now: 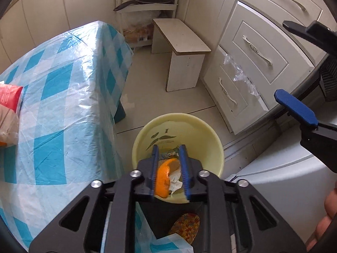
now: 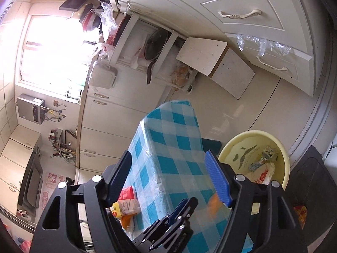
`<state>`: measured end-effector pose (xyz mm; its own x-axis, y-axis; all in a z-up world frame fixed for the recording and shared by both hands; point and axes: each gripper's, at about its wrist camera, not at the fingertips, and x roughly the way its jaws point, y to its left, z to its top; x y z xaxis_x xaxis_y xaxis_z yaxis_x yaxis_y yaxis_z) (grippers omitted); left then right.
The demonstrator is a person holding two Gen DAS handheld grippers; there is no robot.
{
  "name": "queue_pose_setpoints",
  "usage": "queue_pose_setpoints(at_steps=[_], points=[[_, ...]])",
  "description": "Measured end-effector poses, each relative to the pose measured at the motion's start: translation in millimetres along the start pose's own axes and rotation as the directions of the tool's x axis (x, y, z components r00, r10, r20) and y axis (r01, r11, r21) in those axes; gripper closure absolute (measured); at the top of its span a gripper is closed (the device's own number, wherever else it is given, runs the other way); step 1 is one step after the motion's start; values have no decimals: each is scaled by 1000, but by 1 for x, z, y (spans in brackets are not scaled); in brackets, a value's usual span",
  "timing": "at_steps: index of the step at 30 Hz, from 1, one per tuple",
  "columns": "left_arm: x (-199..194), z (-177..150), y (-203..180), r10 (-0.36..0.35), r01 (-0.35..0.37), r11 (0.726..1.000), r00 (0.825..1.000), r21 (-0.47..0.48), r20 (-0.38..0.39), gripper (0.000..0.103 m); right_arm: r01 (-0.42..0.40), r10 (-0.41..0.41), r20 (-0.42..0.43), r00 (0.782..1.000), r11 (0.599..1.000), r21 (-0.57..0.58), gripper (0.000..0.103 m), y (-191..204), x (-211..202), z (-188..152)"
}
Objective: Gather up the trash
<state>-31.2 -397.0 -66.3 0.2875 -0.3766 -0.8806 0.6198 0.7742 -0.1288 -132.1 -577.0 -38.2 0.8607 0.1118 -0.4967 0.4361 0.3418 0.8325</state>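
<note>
Peel, orange, long axis running along the left claw, sits between its part-open jaws above the bin. Whether the pads press it is unclear. Right claw gapes wide, empty, over the bench.

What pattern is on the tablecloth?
The tablecloth has blue and white checks, clearest in the left wrist view.

The left tongs hide part of the orange peel. In the right wrist view the peel is only an orange blur.
</note>
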Motion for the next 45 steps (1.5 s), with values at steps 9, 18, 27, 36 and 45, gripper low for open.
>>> queue_pose_setpoints(at_steps=[9,18,27,36,45], points=[[-20,-4,-5,66,-69,996,996,47,65,46,-13,13,-2,1000,1000,0,31,7,1,0],[-60,-18,24,154,-165,984,979,71,132,35,-28,28,-39,999,999,-23,27,28,13,-12],[-111,-41,94,276,-289,956,943,51,186,28,-29,18,-122,992,996,-86,26,60,42,-40],[-136,-58,173,332,-333,943,929,-26,164,25,-22,-27,-224,974,977,-211,26,98,79,-83],[-141,-88,317,302,-261,862,953,-435,26,22,-32,-107,-336,936,923,-383,26,134,114,-132]])
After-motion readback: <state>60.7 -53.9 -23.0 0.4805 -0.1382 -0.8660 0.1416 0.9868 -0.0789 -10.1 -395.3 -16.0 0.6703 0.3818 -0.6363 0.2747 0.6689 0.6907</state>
